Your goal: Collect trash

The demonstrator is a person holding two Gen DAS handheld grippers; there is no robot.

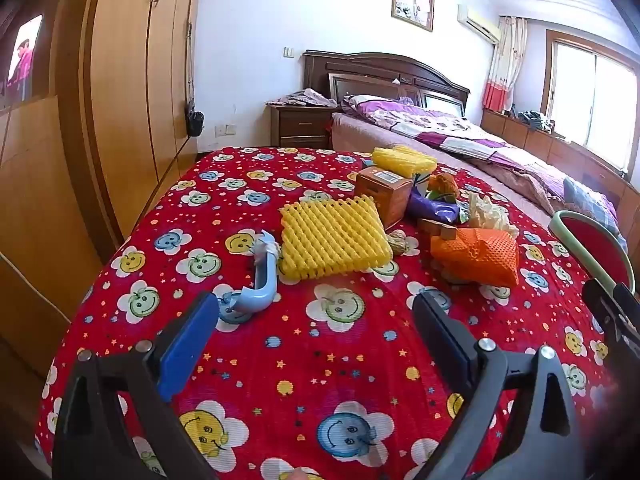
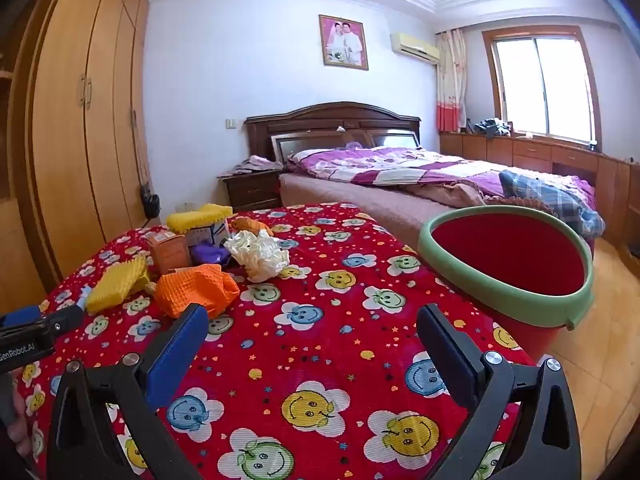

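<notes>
A heap of trash lies on the red flowered tablecloth (image 1: 320, 360): a yellow foam net (image 1: 334, 236), an orange foam net (image 1: 478, 254), a brown carton (image 1: 384, 194), purple wrapping (image 1: 434, 206), crumpled white paper (image 2: 260, 254) and a pale blue plastic piece (image 1: 260, 276). My left gripper (image 1: 316, 336) hovers open, short of the yellow net, with nothing between its fingers. My right gripper (image 2: 312, 344) is open too, empty, over bare cloth right of the orange net (image 2: 192, 290). A red bin with a green rim (image 2: 508, 260) stands at the table's right edge.
A second yellow foam net (image 1: 404, 158) lies at the back of the heap. Wooden wardrobes (image 1: 132, 80) line the left wall. Behind the table are a bed (image 2: 420, 172) with purple bedding and a dark nightstand (image 2: 252, 188). Wooden floor shows at the right (image 2: 600, 340).
</notes>
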